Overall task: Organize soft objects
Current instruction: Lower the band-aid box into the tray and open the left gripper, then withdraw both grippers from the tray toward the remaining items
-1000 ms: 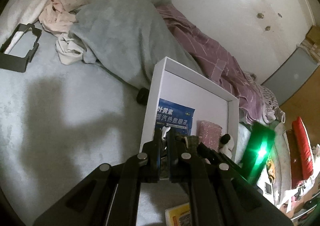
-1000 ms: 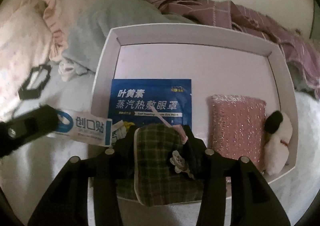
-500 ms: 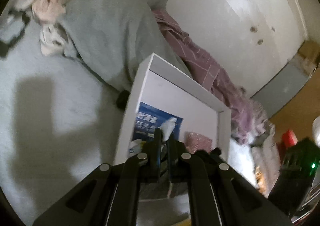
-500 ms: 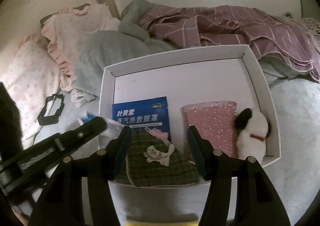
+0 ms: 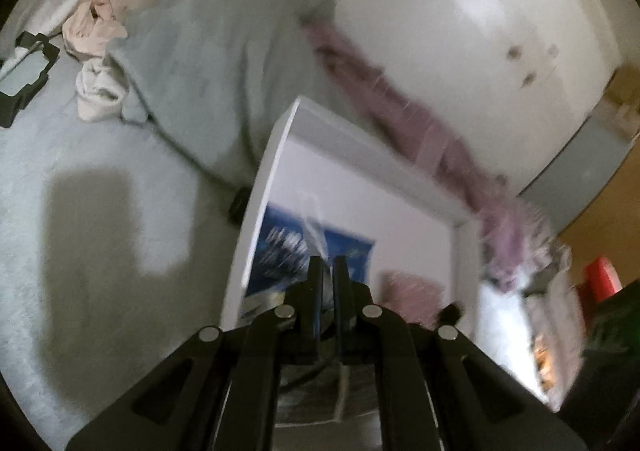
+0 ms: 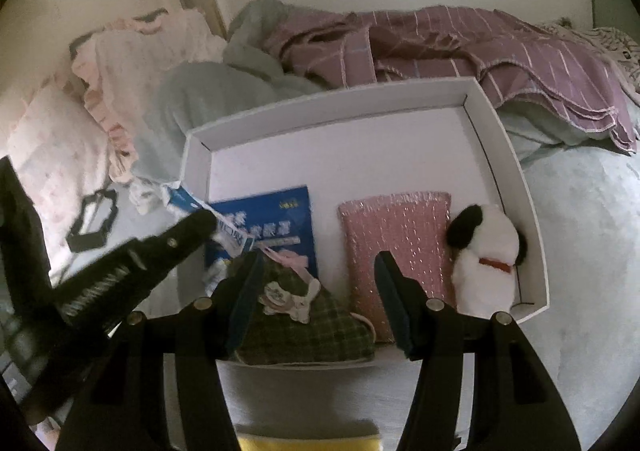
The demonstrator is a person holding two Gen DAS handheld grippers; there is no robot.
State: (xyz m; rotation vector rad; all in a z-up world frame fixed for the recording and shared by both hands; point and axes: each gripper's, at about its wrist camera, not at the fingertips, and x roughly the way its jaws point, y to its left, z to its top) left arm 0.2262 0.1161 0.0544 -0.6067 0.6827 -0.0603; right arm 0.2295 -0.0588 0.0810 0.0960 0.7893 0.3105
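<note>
A white shallow box (image 6: 500, 155) lies on the bed. In it are a blue sachet (image 6: 280, 211), a pink glitter pouch (image 6: 400, 235), a white plush dog with a black ear (image 6: 488, 251) and a green plaid pouch (image 6: 304, 327). My right gripper (image 6: 320, 267) is open just above the plaid pouch, pads clear of it. My left gripper (image 6: 202, 219) is shut on a thin white-and-blue packet (image 6: 188, 203) at the box's left rim. In the blurred left wrist view, the left gripper (image 5: 324, 271) pinches that packet (image 5: 316, 227) over the blue sachet (image 5: 280, 247) and the box (image 5: 264, 187).
A grey-green blanket (image 6: 208, 99) and a purple striped cloth (image 6: 440, 43) are heaped behind the box. Pink ruffled bedding (image 6: 120, 63) and a black frame (image 6: 92, 223) lie to the left. A yellow object (image 6: 308, 439) shows at the bottom edge. Pale bedspread (image 5: 80, 231) surrounds the box.
My right gripper has let go of the plaid pouch, opened wider and drawn back from the box. My left gripper has carried the packet in over the box's left rim.
</note>
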